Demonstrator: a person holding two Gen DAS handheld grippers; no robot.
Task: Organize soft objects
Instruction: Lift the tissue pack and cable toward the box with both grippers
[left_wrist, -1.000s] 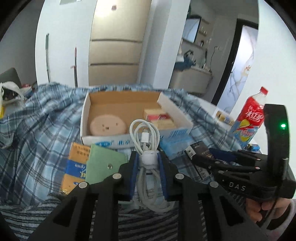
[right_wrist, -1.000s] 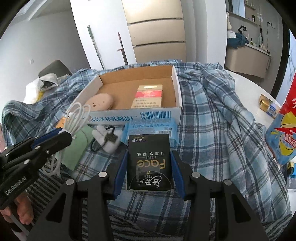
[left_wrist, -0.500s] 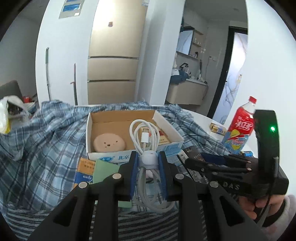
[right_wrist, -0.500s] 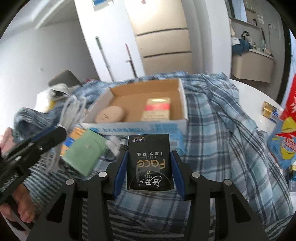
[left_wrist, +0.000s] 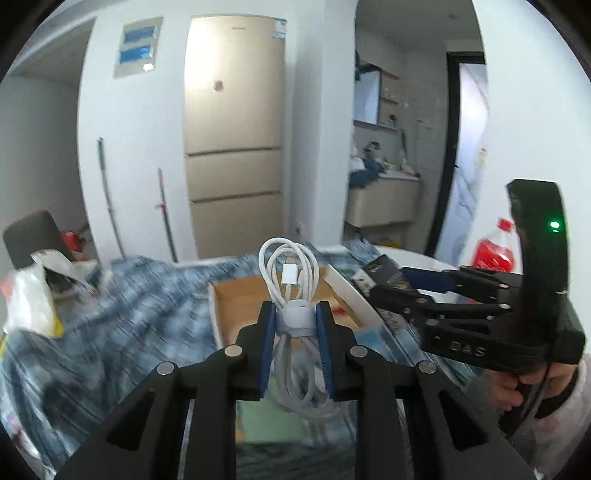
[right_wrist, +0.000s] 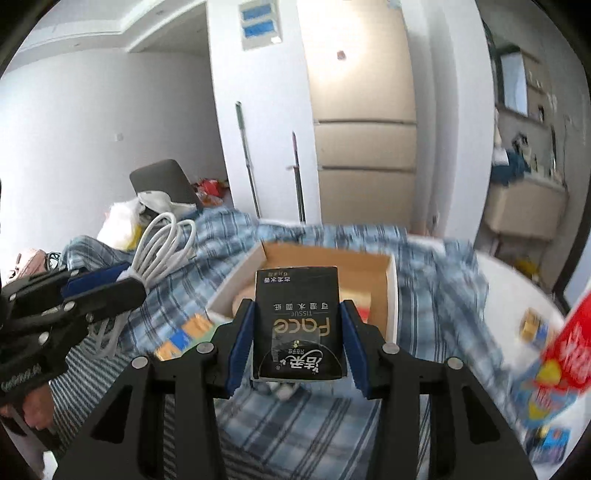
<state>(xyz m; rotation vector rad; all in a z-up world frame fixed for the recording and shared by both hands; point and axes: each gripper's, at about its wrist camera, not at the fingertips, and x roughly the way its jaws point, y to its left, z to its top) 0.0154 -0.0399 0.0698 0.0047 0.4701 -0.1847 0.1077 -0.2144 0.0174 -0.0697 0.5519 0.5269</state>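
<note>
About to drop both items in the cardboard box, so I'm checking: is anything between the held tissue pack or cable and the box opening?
Nothing visible blocks either. The tissue pack and coiled cable are held above the open cardboard box.

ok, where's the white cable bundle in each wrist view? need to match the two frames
Left wrist: the white cable bundle sits centre frame, clamped in the left claw, loops upright in front of the cardboard box.
Right wrist: the bundle shows at the left edge, its loops sticking up and right out of the left claw.
Shared landmark: the beige fridge on the far wall, behind the box in both views.
</note>
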